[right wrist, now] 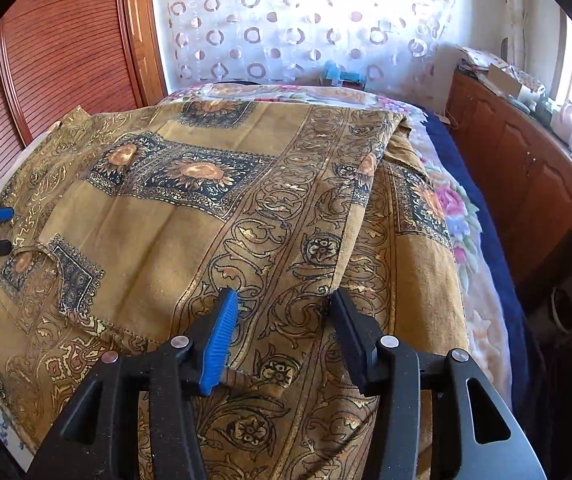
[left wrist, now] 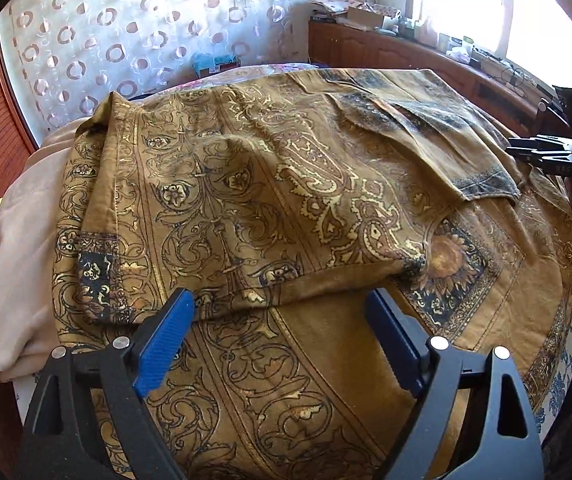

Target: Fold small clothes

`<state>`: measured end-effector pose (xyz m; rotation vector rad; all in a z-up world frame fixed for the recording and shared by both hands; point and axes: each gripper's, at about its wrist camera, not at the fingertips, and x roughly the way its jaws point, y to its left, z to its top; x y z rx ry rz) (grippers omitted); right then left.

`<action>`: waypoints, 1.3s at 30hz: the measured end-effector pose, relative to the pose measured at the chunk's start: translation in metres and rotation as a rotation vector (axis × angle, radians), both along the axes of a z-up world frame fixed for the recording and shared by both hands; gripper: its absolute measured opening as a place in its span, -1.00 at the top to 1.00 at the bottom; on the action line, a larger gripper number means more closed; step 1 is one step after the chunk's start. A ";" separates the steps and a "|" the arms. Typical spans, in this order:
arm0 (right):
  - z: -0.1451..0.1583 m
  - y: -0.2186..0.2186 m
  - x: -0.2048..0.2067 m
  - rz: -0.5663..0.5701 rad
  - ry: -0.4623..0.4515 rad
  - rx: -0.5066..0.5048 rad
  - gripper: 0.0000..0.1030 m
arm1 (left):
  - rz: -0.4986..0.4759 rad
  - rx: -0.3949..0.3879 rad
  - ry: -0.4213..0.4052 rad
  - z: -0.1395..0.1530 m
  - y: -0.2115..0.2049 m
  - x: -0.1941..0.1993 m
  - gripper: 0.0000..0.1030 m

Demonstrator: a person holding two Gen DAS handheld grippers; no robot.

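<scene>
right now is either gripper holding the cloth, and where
Nothing is held: left gripper and right gripper both stand open over the patterned garment.

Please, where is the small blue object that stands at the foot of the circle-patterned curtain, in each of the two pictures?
Left wrist view: the blue object is upper centre-left, just above the far edge of the golden patterned cloth.
Right wrist view: it is upper centre, a little right of the middle.
Shared landmark: the curtain with circles directly behind it.

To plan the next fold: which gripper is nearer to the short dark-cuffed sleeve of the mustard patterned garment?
Right. The right gripper sits just beside the sleeve; the left gripper hovers at the hem, well away.
</scene>
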<state>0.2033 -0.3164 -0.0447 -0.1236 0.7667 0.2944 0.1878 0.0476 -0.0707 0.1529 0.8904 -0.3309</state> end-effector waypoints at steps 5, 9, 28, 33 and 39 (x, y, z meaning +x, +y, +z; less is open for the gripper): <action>-0.003 0.003 0.003 0.001 0.002 0.001 -0.01 | 0.040 -0.009 0.039 0.004 0.006 0.000 -0.69; -0.003 0.003 0.003 0.001 0.002 0.001 -0.01 | 0.064 -0.079 -0.039 0.027 0.022 -0.010 -0.53; -0.004 0.004 0.003 0.003 0.001 0.003 -0.01 | 0.225 0.105 -0.056 0.006 0.055 0.019 0.30; -0.004 0.004 0.003 0.003 0.001 0.002 -0.01 | 0.208 0.079 -0.062 0.012 0.051 0.015 0.77; -0.004 0.004 0.003 0.001 -0.002 -0.007 -0.01 | 0.220 0.084 -0.055 0.004 0.052 0.020 0.77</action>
